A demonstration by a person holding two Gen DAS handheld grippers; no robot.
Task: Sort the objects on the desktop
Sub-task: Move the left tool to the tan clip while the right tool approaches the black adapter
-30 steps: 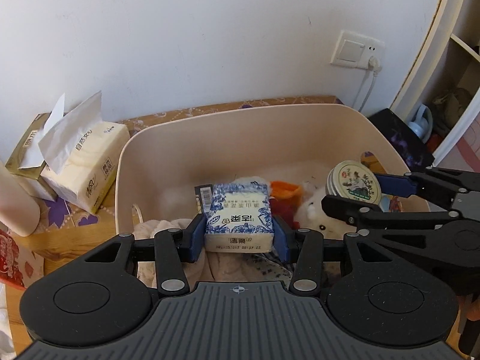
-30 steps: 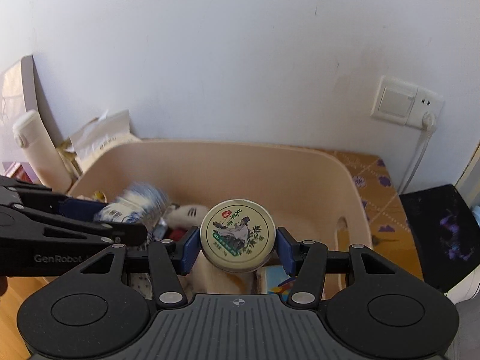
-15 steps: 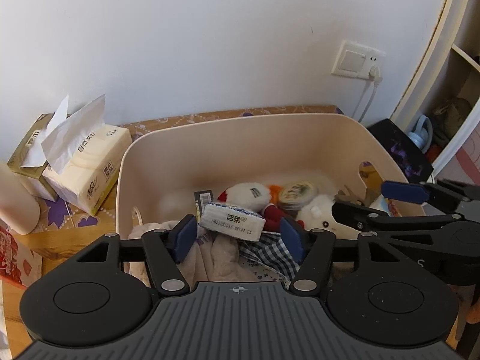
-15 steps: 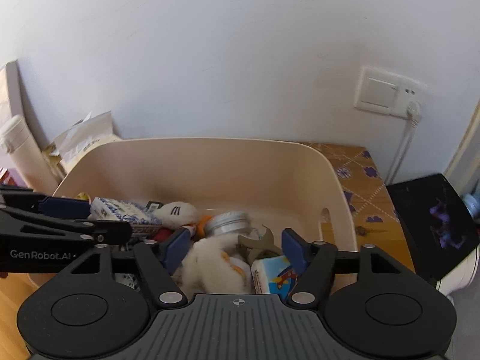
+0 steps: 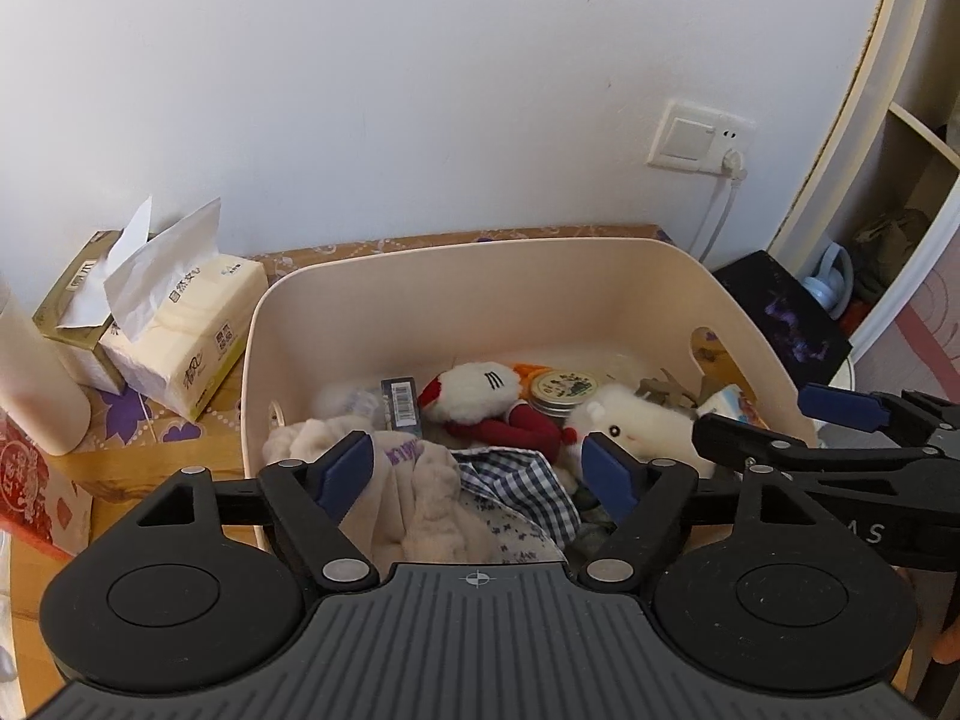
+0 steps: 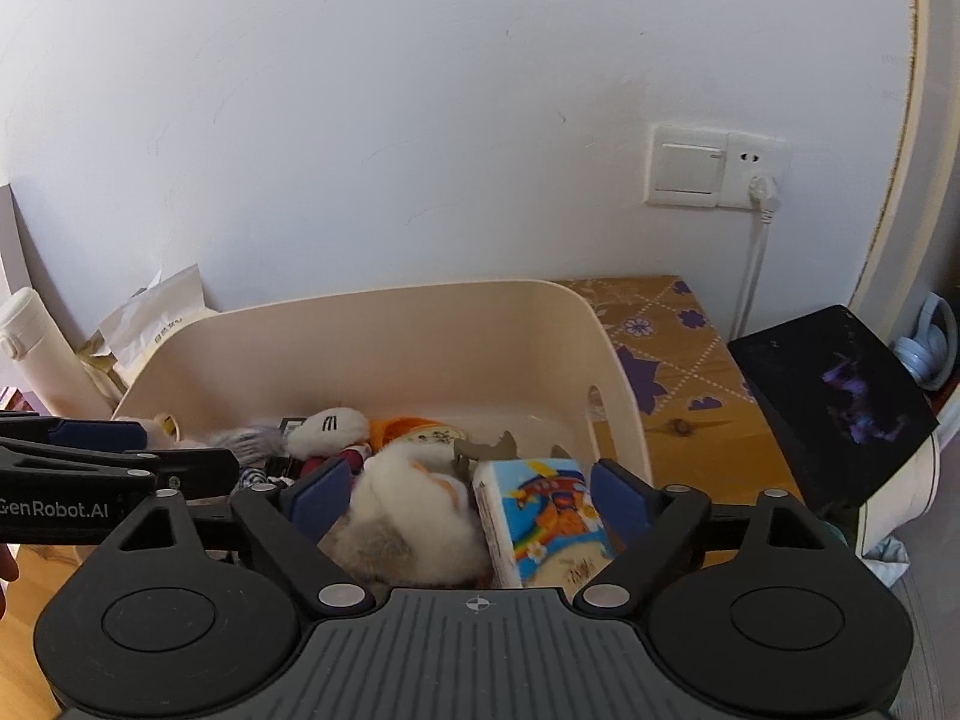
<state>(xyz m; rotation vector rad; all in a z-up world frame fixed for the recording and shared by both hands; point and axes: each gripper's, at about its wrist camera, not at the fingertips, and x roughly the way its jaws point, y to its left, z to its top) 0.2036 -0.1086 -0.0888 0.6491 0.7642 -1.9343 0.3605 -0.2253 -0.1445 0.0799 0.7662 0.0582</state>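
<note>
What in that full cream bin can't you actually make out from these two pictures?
- Left wrist view: bin floor hidden beneath the cloths and plush toys.
- Left wrist view: round tin label print too small to read.
- Right wrist view: picture pack lower end cut off by the right gripper body.

A plain white wall (image 5: pixel 420 90) fills the upper part of both views, evenly lit by soft daylight. A white switch and socket plate (image 6: pixel 714 174) is fixed to it, with a white plug and cord (image 6: pixel 753 252) hanging down behind the bench (image 6: pixel 672 360), whose wooden top bears a purple flower pattern. To the right stands a pale shelf unit (image 5: pixel 900 180) with open compartments; a light blue thing sits in the lower one. A patch of patterned floor (image 5: pixel 924 324) shows beside it.
</note>
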